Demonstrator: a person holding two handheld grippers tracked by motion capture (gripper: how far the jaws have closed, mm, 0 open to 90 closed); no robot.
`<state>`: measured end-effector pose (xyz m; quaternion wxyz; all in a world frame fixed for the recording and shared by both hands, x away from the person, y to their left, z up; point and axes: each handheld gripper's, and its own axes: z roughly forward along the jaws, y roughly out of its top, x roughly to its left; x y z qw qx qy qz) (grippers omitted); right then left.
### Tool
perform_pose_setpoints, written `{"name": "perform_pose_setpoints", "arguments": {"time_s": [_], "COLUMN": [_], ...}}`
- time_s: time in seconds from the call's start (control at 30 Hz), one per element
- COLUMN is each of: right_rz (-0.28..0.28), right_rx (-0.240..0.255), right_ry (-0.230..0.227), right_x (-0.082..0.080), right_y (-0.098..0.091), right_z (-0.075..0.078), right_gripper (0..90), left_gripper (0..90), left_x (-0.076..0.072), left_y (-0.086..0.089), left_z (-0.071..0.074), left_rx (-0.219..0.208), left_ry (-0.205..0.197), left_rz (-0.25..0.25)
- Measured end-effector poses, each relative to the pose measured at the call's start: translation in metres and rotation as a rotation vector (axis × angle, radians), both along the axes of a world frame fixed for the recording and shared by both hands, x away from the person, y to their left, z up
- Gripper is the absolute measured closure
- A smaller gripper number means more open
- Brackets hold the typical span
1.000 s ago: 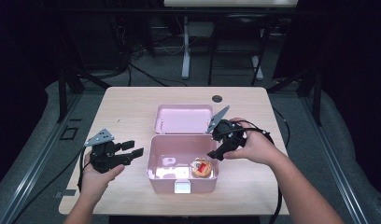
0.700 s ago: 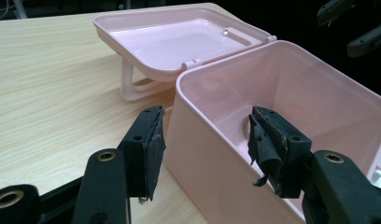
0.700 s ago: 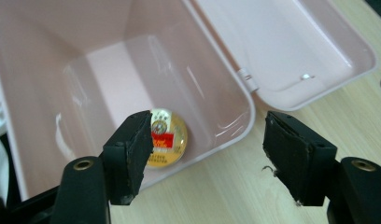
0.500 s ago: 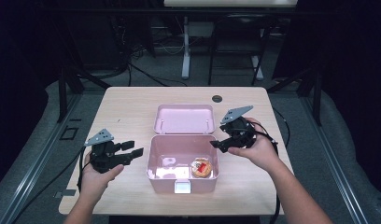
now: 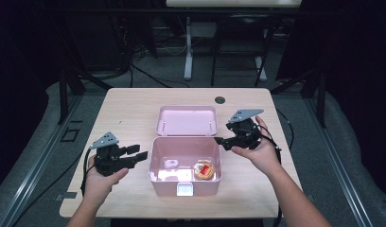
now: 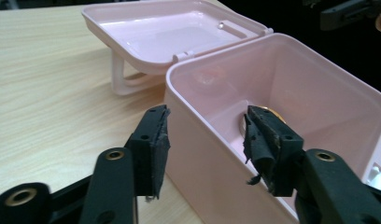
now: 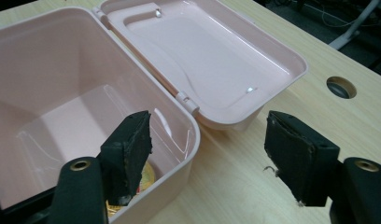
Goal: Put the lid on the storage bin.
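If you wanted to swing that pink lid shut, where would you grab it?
Probably the lid's far free edge, reached over from the right gripper's side. The lid lies flat behind the box, hinged along the box's back rim, so only that far rim can lift, and its raised lip suits open jaws.

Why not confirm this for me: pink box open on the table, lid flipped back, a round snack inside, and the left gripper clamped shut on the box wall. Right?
One thing is wrong. The left gripper is open: in the left gripper view its jaws straddle the wall of the box without pressing it. The lid is back and the snack lies inside.
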<state>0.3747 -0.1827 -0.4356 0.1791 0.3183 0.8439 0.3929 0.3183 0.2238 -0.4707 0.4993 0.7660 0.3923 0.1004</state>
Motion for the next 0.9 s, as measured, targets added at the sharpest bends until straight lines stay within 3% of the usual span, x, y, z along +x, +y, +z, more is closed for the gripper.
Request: {"name": "perform_pose_setpoints", "arguments": {"time_s": [0.3,0.43,0.5,0.63,0.9], "right_rz": [-0.042,-0.109,-0.109,-0.121,-0.165], "right_rx": [0.056,0.081,0.090,0.073,0.129], "right_ry": [-0.006,0.001,0.018,0.010,0.016], "right_x": [0.010,0.020,0.025,0.031,0.043], "right_y": [0.001,-0.002,-0.004,-0.003,0.000], "right_z": [-0.004,-0.008,-0.010,-0.015,-0.022], "right_gripper": [37.1,36.4,37.8,40.2,40.4], "left_gripper": [52.2,51.7,51.8,51.8,56.8], "left_x": [-0.002,-0.002,-0.002,-0.002,0.000], "left_y": [-0.007,-0.011,-0.012,-0.015,-0.019], "left_z": [-0.004,-0.006,-0.007,-0.009,-0.014], "left_rx": [-0.013,-0.011,-0.011,-0.006,0.004], "left_ry": [0.003,0.003,0.003,0.014,0.030], "left_rz": [-0.015,-0.016,-0.019,-0.015,-0.014]}}
